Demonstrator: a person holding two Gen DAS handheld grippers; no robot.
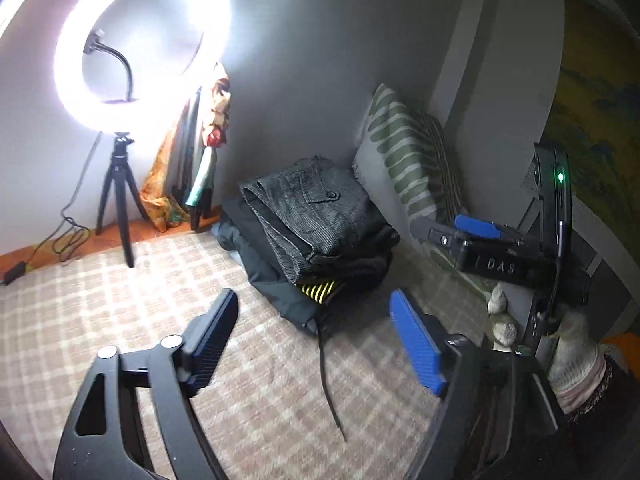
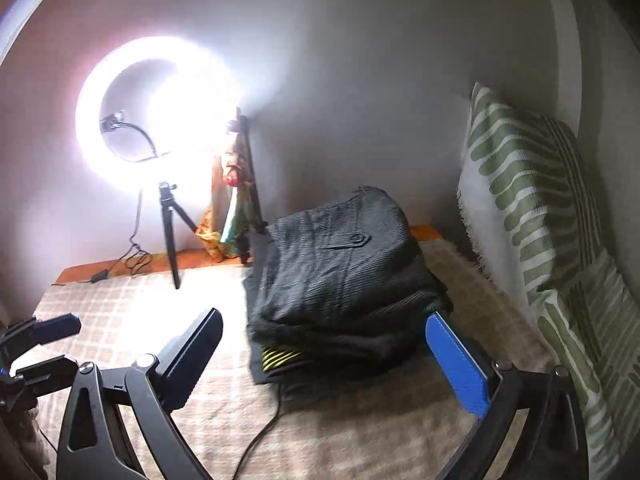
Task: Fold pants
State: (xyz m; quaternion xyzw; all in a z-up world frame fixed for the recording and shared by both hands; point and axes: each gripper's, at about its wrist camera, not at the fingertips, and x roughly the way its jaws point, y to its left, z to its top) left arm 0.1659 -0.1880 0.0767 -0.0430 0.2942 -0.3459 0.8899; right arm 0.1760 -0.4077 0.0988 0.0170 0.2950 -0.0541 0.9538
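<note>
Folded dark grey pants (image 1: 320, 212) with a buttoned back pocket lie on top of a pile of dark folded clothes on the checked bed cover (image 1: 120, 292). They also show in the right wrist view (image 2: 344, 256). My left gripper (image 1: 316, 332) is open and empty, held just in front of the pile. My right gripper (image 2: 332, 356) is open and empty, its fingers either side of the pile's near edge. The right gripper also shows at the right of the left wrist view (image 1: 460, 228). The left gripper's fingers (image 2: 44, 332) show at the left edge of the right wrist view.
A lit ring light (image 1: 140, 40) on a black tripod stands at the back left with its cable. A green patterned pillow (image 2: 540, 220) leans on the wall at the right. A black drawstring (image 1: 328, 380) trails from the pile. Colourful cloth (image 1: 208, 132) hangs in the corner.
</note>
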